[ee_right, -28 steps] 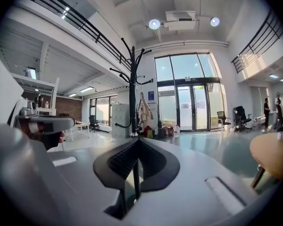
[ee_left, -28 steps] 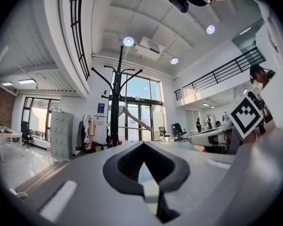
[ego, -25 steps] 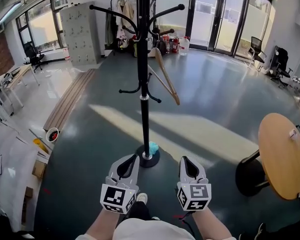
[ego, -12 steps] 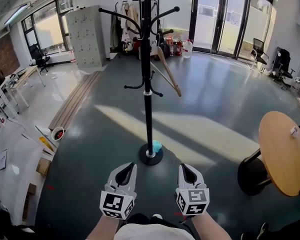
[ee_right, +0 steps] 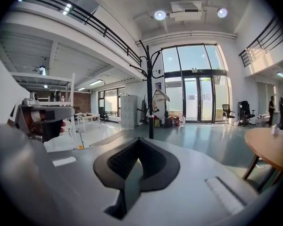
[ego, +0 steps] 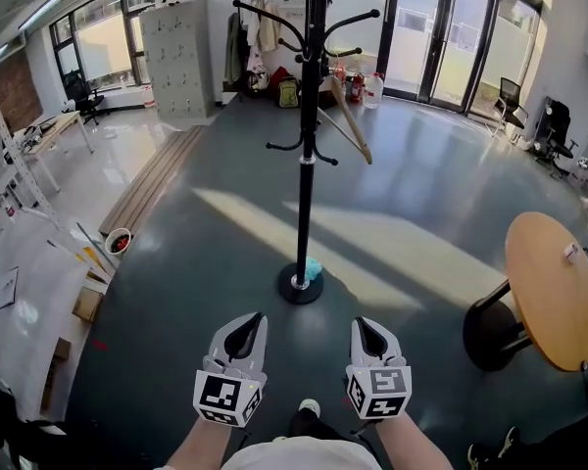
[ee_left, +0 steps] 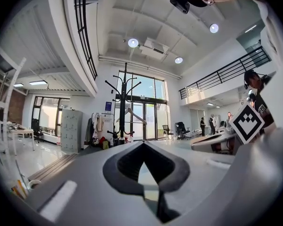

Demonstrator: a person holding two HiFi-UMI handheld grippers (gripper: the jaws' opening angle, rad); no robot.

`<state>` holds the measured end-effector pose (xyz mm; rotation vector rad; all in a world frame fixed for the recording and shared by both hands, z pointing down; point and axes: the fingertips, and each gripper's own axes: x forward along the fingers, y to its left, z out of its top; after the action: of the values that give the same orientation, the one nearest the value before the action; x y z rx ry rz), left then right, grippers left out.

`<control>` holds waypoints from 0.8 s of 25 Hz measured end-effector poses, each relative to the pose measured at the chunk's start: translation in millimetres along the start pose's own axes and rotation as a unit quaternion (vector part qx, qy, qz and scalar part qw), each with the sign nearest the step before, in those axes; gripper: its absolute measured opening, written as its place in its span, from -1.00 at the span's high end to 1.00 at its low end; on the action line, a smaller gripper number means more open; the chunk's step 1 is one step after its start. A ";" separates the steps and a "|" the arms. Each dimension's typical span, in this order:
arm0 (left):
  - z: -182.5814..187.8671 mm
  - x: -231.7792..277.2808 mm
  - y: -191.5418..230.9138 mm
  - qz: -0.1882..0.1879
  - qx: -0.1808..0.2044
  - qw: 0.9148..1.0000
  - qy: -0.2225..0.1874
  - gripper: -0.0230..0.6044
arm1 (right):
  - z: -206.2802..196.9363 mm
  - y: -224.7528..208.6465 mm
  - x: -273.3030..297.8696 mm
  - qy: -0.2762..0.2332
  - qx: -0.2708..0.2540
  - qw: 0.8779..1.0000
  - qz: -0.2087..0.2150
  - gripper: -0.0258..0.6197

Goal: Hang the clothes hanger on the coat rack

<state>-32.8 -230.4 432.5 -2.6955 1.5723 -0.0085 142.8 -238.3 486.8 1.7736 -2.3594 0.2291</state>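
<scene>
Far ahead of closed left tongs and right tongs, the hanger hangs on the rack.

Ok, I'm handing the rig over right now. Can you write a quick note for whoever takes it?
Left gripper: jaws together, empty, held low in front of the body.
Right gripper: the same, beside it.
Clothes hanger: hangs on the coat rack, on its right side, clear of both grippers.
Done: the hanger is on the rack.
Left: nothing that shows; maybe check that it sits firmly on its hook.
</scene>
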 end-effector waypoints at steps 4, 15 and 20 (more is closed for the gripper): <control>-7.2 -43.0 4.7 -0.002 -0.006 1.000 0.009 0.93 | -10.8 32.7 -24.6 0.003 -0.001 1.000 -0.007 0.84; -7.3 -119.4 -7.2 -0.021 -0.013 1.000 0.004 0.93 | -26.0 86.7 -94.1 -0.008 -0.003 1.000 -0.024 0.84; -1.8 -132.2 -13.0 -0.023 -0.012 1.000 -0.004 0.93 | -25.8 96.6 -112.1 -0.016 -0.004 1.000 -0.019 0.84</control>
<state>-86.7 -108.9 435.4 -2.7461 1.5177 0.0200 81.8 -101.1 484.1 1.8310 -2.3417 0.1882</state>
